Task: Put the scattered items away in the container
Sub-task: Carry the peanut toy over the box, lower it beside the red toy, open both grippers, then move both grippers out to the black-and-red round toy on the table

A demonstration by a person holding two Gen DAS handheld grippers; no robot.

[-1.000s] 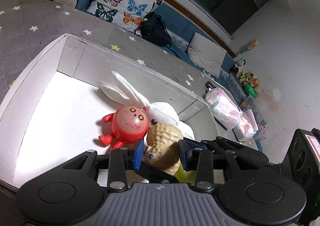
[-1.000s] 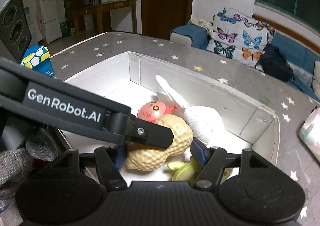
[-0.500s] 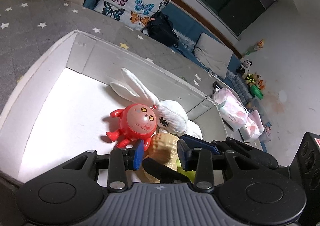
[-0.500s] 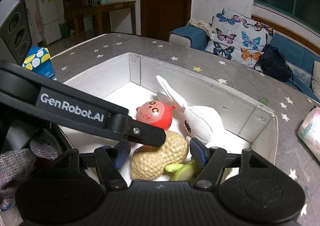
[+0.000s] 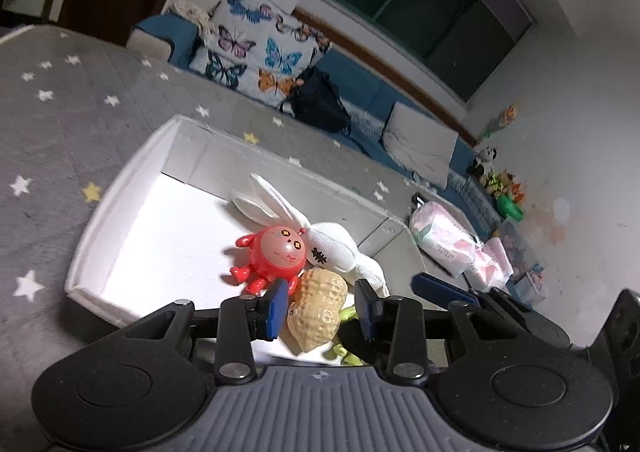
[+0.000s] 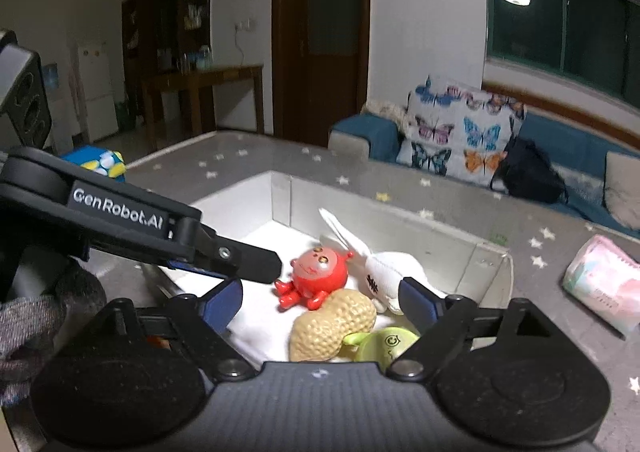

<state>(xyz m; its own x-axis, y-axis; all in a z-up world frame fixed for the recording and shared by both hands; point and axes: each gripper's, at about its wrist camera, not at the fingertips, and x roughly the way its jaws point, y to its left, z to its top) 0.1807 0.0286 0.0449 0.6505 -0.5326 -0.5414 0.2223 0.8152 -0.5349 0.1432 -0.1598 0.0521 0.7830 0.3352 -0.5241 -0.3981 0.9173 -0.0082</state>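
Observation:
An open white box (image 5: 120, 188) (image 6: 440, 224) lies on a grey star-print surface. Inside it are a red round toy (image 5: 276, 252) (image 6: 320, 272), a white plush rabbit (image 5: 332, 248) (image 6: 388, 268), a tan peanut toy (image 5: 316, 312) (image 6: 332, 324) and a green toy (image 6: 384, 344). My left gripper (image 5: 320, 308) hovers open at the box's near edge, its pads clear of the peanut. My right gripper (image 6: 322, 302) is opening wide above the peanut, which lies loose on the box floor between the pads without touching them. The left gripper's finger (image 6: 240, 264) crosses the right wrist view.
A pink tissue pack (image 5: 444, 240) (image 6: 600, 284) lies on the surface right of the box. A blue and yellow carton (image 6: 96, 164) stands at the far left. A grey knit sleeve (image 6: 24, 328) shows at lower left. A sofa with butterfly pillows (image 6: 460, 132) stands behind.
Both grippers have pulled back and upward from the box. The right jaws have spread and let go of the peanut, which now rests on the box floor beside the red toy.

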